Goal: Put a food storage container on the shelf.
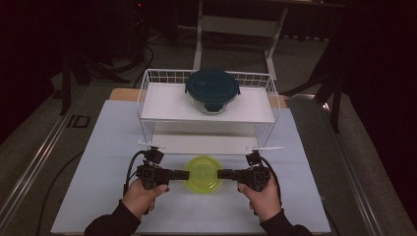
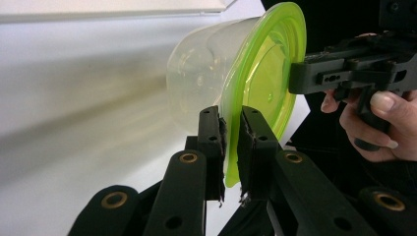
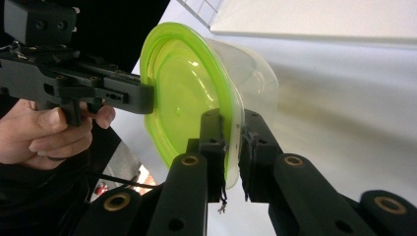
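A clear round tub with a yellow-green lid [image 1: 203,173] sits between my two grippers, in front of the wire rack. My left gripper [image 1: 186,174] comes in from the left and is shut on the lid's rim [image 2: 231,147]. My right gripper [image 1: 220,173] comes in from the right and is shut on the opposite rim [image 3: 235,137]. The left gripper view has the tub's clear body [image 2: 201,78] beyond the lid and the right gripper [image 2: 295,78] on its far edge. I cannot tell whether the tub rests on the mat or hangs just above it.
A white wire rack [image 1: 147,86] with two white shelves stands behind the tub. A glass container with a dark blue lid [image 1: 212,88] sits on its top shelf. A white mat [image 1: 108,147] covers the table; dark floor and a frame lie beyond.
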`<state>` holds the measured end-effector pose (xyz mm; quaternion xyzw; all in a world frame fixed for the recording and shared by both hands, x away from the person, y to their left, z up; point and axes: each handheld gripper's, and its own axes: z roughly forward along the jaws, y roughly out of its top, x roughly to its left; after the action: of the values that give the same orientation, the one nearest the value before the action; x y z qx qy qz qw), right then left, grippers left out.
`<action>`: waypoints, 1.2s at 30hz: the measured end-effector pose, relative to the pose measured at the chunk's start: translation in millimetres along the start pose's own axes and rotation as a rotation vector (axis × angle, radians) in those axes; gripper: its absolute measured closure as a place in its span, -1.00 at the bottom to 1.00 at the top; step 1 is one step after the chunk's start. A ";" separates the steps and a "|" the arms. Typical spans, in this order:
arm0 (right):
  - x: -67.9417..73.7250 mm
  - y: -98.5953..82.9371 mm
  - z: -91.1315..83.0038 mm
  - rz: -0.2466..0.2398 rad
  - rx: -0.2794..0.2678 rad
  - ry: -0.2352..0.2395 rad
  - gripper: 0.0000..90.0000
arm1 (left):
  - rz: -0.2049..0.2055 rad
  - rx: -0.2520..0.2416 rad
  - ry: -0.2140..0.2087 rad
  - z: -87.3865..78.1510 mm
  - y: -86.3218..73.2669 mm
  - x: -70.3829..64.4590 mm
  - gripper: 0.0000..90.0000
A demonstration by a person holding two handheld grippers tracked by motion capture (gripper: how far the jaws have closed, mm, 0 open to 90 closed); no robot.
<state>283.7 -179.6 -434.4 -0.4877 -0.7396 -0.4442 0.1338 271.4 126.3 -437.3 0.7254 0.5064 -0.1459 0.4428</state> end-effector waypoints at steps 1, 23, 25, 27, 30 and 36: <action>3.9 2.5 -3.5 -0.007 -0.010 -0.002 0.80 | 0.003 -0.003 -0.002 -2.0 1.6 -1.9 0.79; 46.6 44.4 -46.1 -0.083 -0.115 0.015 0.80 | 0.098 -0.098 -0.012 -48.5 48.9 -51.3 0.80; 53.6 54.6 -53.1 -0.096 -0.135 0.015 0.80 | 0.111 -0.110 -0.012 -53.5 55.5 -56.4 0.80; 58.8 61.1 -57.8 -0.107 -0.144 0.013 0.80 | 0.123 -0.118 -0.009 -58.5 61.7 -61.9 0.80; 64.3 71.5 -63.9 -0.112 -0.159 0.017 0.80 | 0.136 -0.128 -0.008 -65.6 72.8 -68.9 0.80; 73.9 90.1 -72.7 -0.134 -0.184 0.007 0.80 | 0.163 -0.152 0.004 -77.8 95.4 -81.4 0.80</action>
<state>306.2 -180.6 -298.9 -0.4458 -0.7261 -0.5199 0.0612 299.2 129.5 -292.3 0.7288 0.4563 -0.0690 0.5059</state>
